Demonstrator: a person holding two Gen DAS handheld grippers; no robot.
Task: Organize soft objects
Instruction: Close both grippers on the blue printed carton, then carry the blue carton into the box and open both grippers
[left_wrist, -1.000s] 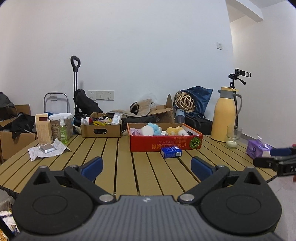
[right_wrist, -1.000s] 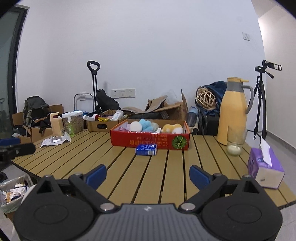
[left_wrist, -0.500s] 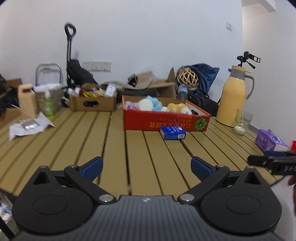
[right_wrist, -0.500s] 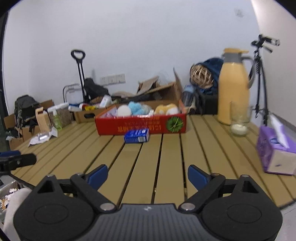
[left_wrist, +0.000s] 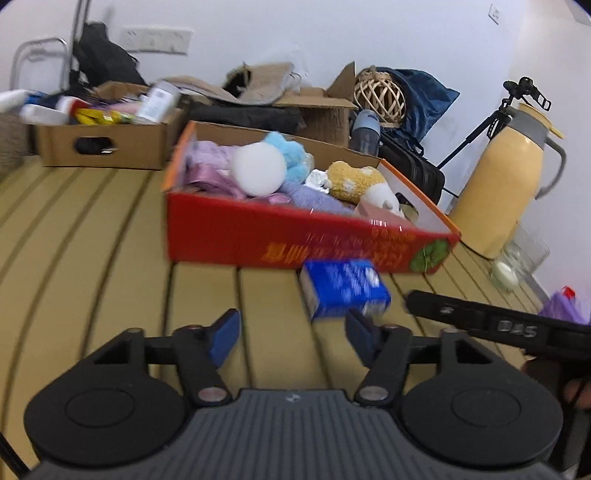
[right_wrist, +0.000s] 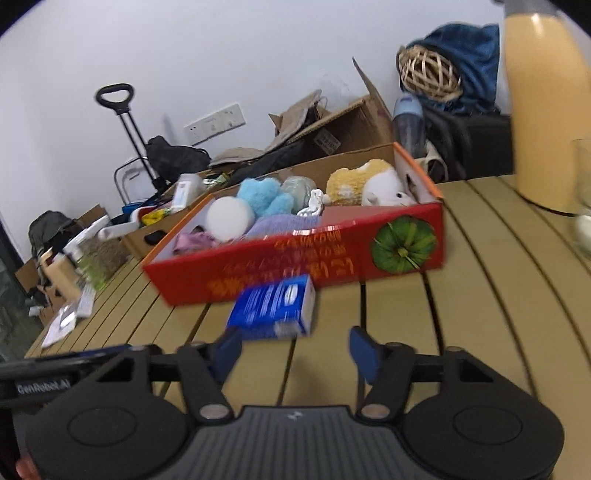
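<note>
Both claws wide and empty, nearing the red box (left_wrist: 280, 236) of soft toys on the desk (left_wrist: 92, 236).

I should keep my left claw (left_wrist: 291, 332) and right claw (right_wrist: 295, 350) above the blue packet (right_wrist: 273, 306) lying just before the box, then reach over its front wall. My right view alone shows the green emblem; my left shows the tripod.
</note>
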